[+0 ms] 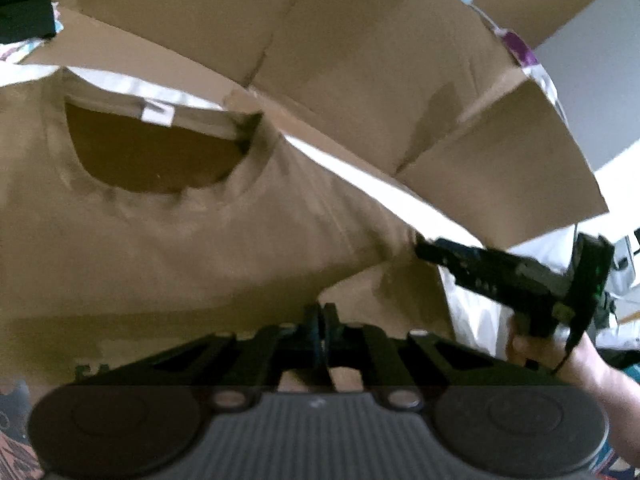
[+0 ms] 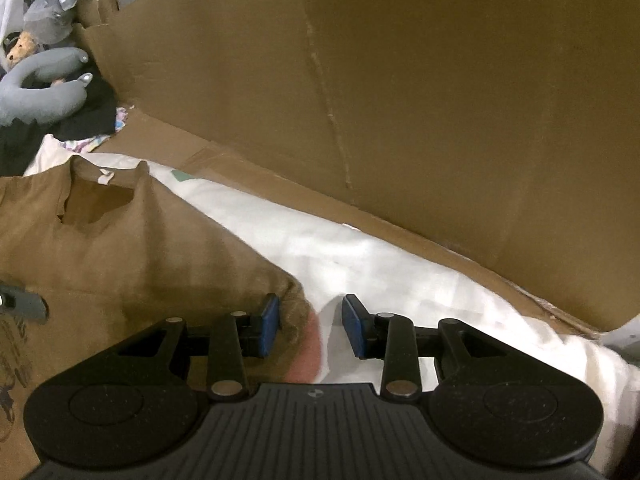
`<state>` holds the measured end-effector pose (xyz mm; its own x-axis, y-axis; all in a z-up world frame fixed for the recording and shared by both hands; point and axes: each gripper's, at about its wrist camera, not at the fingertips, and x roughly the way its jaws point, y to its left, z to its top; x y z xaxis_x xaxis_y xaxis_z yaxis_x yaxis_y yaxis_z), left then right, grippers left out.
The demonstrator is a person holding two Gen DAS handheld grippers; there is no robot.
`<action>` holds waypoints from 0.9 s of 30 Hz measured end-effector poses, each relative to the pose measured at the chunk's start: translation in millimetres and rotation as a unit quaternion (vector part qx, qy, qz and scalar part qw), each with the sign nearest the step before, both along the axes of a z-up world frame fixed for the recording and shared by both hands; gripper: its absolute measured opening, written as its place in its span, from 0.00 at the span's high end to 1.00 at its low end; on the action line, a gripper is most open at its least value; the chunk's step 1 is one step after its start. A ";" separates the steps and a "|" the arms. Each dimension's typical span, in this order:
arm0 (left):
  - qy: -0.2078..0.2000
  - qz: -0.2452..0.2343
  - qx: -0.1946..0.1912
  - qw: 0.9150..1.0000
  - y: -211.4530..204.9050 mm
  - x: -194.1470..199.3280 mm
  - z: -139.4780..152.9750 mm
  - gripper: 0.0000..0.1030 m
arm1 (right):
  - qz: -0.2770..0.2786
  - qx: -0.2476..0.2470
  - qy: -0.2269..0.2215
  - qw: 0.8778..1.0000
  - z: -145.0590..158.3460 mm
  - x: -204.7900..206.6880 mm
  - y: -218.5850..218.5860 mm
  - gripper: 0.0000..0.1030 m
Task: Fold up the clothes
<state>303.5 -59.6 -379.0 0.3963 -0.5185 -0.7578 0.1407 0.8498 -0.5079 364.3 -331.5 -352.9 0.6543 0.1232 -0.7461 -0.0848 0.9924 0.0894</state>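
Observation:
A brown T-shirt (image 1: 192,248) lies front up on a white sheet (image 2: 360,256), its neck opening (image 1: 152,152) and white label (image 1: 158,114) towards the far side. My left gripper (image 1: 322,320) is shut, its fingers pressed together on a raised fold of the shirt's fabric. In the left wrist view, a hand (image 1: 568,360) holds my right gripper (image 1: 422,246) with its tips at the shirt's right sleeve edge. In the right wrist view, my right gripper (image 2: 312,322) stands open, blue pads (image 2: 272,320) apart, and the brown T-shirt (image 2: 120,264) has its sleeve edge between them.
Flattened cardboard walls (image 2: 440,100) rise behind and to the right of the sheet. A grey neck pillow (image 2: 44,88), a plush toy (image 2: 20,50) and dark clothes (image 2: 92,112) lie at the far left. More cardboard (image 1: 360,60) fills the background in the left wrist view.

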 end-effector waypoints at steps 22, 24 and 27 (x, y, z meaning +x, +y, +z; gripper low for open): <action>-0.006 0.032 0.015 0.999 6.4 6.0 -16.6 0.98 | 0.006 -0.018 0.010 1.000 1.6 7.6 7.5 0.61; -0.002 0.026 0.029 0.999 3.4 5.1 -17.5 0.98 | -0.001 -0.010 0.012 1.000 3.9 8.3 5.3 0.61; 0.018 0.007 0.033 0.999 1.8 2.7 -13.9 0.83 | -0.007 0.014 0.012 1.000 14.0 4.0 -1.1 0.61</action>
<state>306.2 -57.8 -392.9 0.3743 -0.4613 -0.8044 0.1110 0.8835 -0.4551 368.3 -332.5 -339.0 0.6387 0.1347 -0.7575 -0.0689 0.9906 0.1181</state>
